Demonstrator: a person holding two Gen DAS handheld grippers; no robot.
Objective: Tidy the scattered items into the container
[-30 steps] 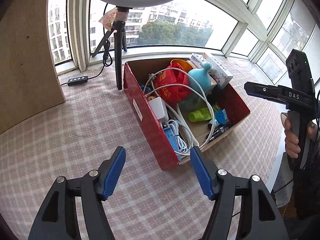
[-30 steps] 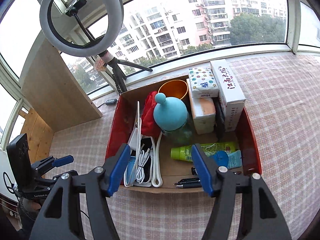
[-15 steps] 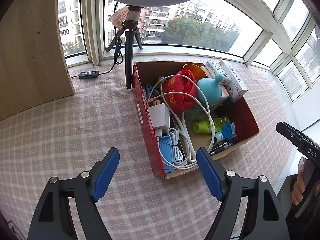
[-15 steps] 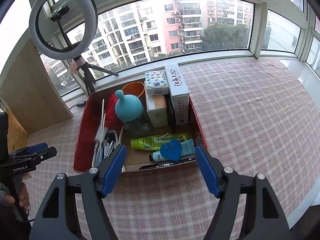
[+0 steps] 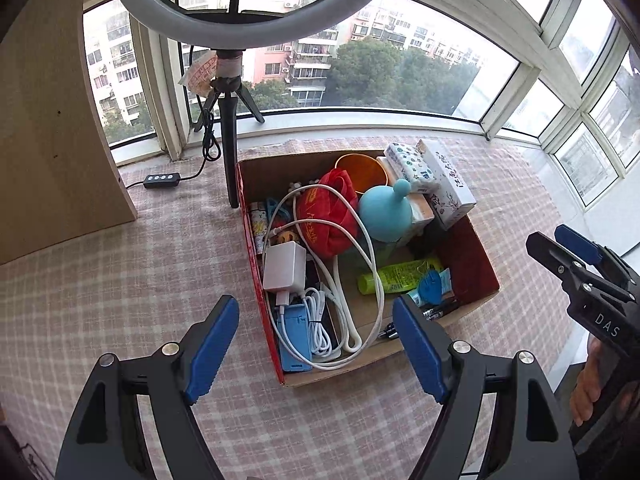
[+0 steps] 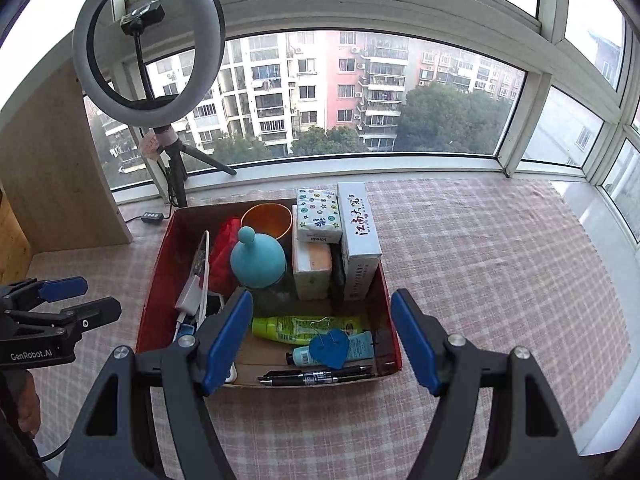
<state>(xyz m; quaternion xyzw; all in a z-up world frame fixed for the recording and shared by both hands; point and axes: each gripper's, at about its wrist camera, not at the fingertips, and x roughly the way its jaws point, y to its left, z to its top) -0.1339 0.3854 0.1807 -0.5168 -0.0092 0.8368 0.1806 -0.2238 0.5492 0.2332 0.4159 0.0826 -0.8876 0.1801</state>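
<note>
Nearest the lenses, both tools hang above the checked tablecloth [image 6: 480, 264] with nothing between their blue pads: the left gripper [image 5: 316, 344] has its jaws spread wide over bare cloth and the near corner of the box, and the right gripper [image 6: 322, 340], whose jaws have just been opening a little further, stands spread and empty above the box's near edge. Each shows in the other's view, off to the side and clear of the box, with part of a hand [image 5: 586, 384] on the handle. Just beyond the pads lies the red cardboard box [image 6: 160, 280], already full. Along its near wall rest two black pens [image 6: 316, 378], then a blue heart-shaped tag [image 6: 330, 346] lying on a small tube, and a green tube [image 6: 296, 325] behind it. On the left side a white charger [image 5: 285, 266] and its looped white cable [image 5: 352, 240] lie over a blue item that may be a phone stand; the view is too cluttered to be sure. Further in stand a teal round-topped bottle [image 6: 258, 258], a red bag [image 5: 326, 216], an orange cup [image 6: 267, 220], tissue packs [image 6: 318, 220] and a tall white carton [image 6: 358, 236] leaning on the right wall. Past the box, a ring light [image 6: 148, 44] on a tripod stands near the window sill, its cable control [image 5: 162, 179] on the cloth, beside a wooden panel [image 5: 48, 140].
</note>
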